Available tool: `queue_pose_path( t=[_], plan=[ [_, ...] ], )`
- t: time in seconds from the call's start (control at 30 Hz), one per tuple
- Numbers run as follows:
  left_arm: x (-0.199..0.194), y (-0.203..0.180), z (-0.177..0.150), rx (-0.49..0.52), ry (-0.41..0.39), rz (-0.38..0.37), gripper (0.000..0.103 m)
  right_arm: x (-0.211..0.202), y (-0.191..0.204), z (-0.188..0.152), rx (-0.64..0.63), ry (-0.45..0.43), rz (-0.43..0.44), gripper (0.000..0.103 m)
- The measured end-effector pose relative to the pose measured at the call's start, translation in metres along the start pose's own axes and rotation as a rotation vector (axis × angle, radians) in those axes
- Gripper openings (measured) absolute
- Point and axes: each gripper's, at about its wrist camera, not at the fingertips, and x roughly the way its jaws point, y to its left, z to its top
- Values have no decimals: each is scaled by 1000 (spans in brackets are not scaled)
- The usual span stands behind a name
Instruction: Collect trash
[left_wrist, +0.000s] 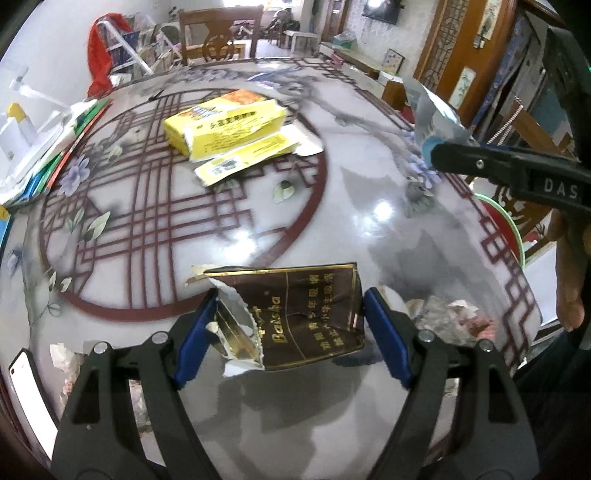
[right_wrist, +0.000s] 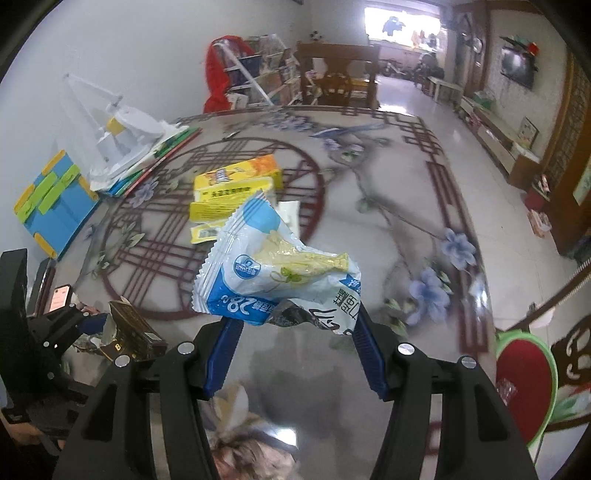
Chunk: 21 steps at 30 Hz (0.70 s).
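left gripper (left_wrist: 290, 334) clamps the brown cigarette pack (left_wrist: 306, 317), right gripper (right_wrist: 295, 349) clamps the snack wrapper (right_wrist: 273, 273)

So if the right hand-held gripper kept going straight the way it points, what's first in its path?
Probably the bare glossy tabletop just short of the yellow box; its held snack wrapper would touch first. Depth is uncertain.
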Motion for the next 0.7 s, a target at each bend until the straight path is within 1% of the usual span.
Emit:
queue_pose_path(
  t=[0.13,0.27,0.4,0.6,0.7],
  plan=[
    [-3,-14,5,29,-5,-24,76,-14,-14,-11,53,-7,2,57],
    [-8,-34,12,70,-32,-47,76,-25,-25,-19,96,-19,0,57],
    [-8,-46,20,80,-35,-78,76,-36,-37,-25,134,-27,-11,57],
    [-4,-64,30,83,-32,-113,76,-59,-72,-33,221,-68,-38,57],
    [-1,-80,36,101,-25,-134,76,-69,-93,-38,270,-87,-59,57]
  ],
)
